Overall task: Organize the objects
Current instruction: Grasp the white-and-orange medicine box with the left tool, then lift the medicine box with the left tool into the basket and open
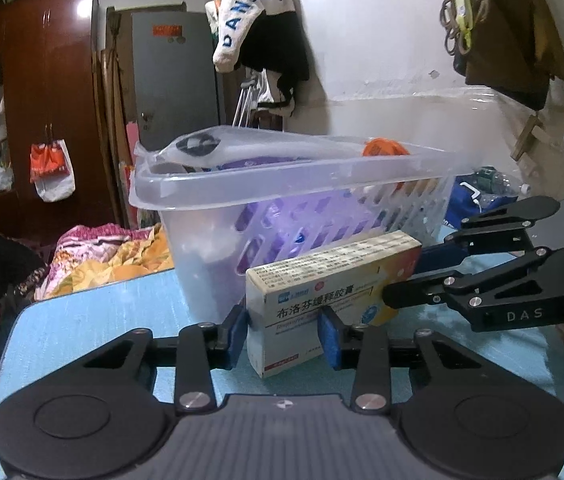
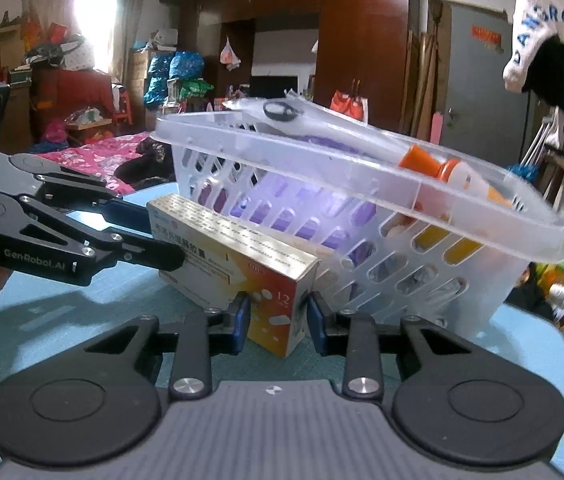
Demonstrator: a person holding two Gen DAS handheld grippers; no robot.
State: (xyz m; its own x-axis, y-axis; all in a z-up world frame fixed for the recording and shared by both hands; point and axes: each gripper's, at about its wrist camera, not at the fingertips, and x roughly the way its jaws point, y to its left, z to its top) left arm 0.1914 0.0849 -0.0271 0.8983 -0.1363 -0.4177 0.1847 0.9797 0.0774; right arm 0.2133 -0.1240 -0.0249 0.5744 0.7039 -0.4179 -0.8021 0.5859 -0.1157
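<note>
The medicine box (image 1: 333, 280) lies on the light blue worktop (image 1: 94, 320), directly in front of the clear plastic basket (image 1: 282, 184) and touching or nearly touching its slotted wall. The box is white and orange with printed Chinese text.

Left hand-held gripper (image 1: 283, 338): its blue pads (image 1: 238, 336) bracket one end of the box. The left pad stands at the box end and the right pad lies against the printed front face. Whether the pads press the box cannot be told; the jaws are spread about as wide as the box.

Right hand-held gripper (image 2: 278, 320): its blue pads (image 2: 240, 322) straddle the opposite, orange end of the box, marked "12". A narrow gap shows on each side, so the jaws are released around the box and not clenched.

In each wrist view the other gripper reaches in from the side at the far end of the box.

The basket holds an orange-capped bottle (image 2: 447, 174), a clear packet with a black ring (image 2: 282, 110) lying across the rim, and purple items at the bottom. A wooden wardrobe (image 1: 48, 92) and a bed with a floral cover (image 1: 114, 256) stand behind the worktop.
</note>
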